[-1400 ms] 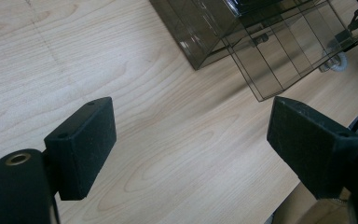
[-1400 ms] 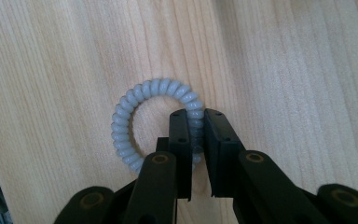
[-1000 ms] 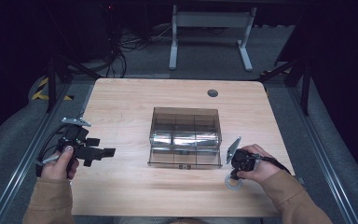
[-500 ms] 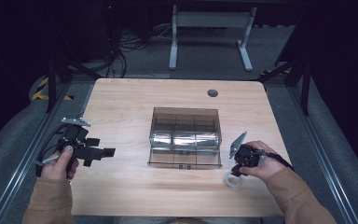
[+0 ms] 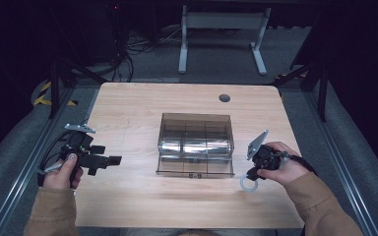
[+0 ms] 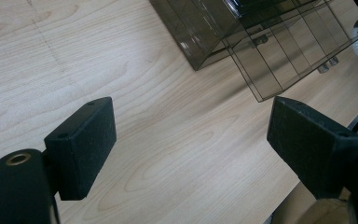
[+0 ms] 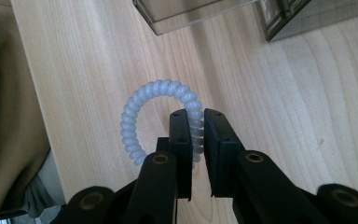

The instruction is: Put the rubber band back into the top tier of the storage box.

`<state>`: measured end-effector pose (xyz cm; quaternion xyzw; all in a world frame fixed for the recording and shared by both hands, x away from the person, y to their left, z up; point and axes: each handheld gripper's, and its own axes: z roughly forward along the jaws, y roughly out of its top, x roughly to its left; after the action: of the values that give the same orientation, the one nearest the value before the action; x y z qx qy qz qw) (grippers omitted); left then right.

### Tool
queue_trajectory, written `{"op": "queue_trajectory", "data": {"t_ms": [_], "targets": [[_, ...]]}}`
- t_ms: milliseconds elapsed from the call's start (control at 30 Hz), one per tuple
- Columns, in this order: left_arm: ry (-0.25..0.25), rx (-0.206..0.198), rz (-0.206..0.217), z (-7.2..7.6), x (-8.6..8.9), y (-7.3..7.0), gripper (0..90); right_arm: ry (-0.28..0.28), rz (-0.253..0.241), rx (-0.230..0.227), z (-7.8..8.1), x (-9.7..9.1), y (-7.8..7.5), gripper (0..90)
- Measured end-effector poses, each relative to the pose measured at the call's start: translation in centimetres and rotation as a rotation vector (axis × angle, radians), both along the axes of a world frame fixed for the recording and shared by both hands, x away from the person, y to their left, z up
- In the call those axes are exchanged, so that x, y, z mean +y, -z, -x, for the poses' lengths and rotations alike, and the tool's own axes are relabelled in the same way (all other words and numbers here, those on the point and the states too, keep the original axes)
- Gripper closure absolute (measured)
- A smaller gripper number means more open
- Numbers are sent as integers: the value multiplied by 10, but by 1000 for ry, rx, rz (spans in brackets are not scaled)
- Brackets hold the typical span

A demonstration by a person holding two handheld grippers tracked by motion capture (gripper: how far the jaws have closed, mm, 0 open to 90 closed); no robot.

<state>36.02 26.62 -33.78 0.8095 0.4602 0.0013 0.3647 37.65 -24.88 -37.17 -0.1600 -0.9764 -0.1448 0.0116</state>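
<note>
Pinching coil ring (image 7: pixel 161 95), right tool (image 7: pixel 195 117) pointing down, seemingly lifted.

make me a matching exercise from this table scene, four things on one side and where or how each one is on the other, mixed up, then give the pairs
Things
1. left gripper
2. right gripper
3. spiral hair tie
4. smoky clear organizer box

States
A. mid-table, front drawer pulled out
B. jaws wide apart, nothing between them
C. pale coiled ring pinched on one side
D. jaws closed on the coil

Pairs: 1-B, 2-D, 3-C, 4-A
</note>
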Motion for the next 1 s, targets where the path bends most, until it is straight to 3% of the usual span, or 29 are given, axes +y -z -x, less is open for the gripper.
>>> {"op": "queue_trajectory", "data": {"t_ms": [267, 467, 1000], "targets": [[1, -1, 1, 0, 0, 0, 162, -4, -16, -16, -1, -3, -11, 831], [-1, -1, 0, 0, 0, 0, 162, 28, -30, -17, -2, -4, -20, 831], [-1, 0, -1, 0, 0, 0, 162, 44, -64, -67, -8, -6, -39, 831]]}}
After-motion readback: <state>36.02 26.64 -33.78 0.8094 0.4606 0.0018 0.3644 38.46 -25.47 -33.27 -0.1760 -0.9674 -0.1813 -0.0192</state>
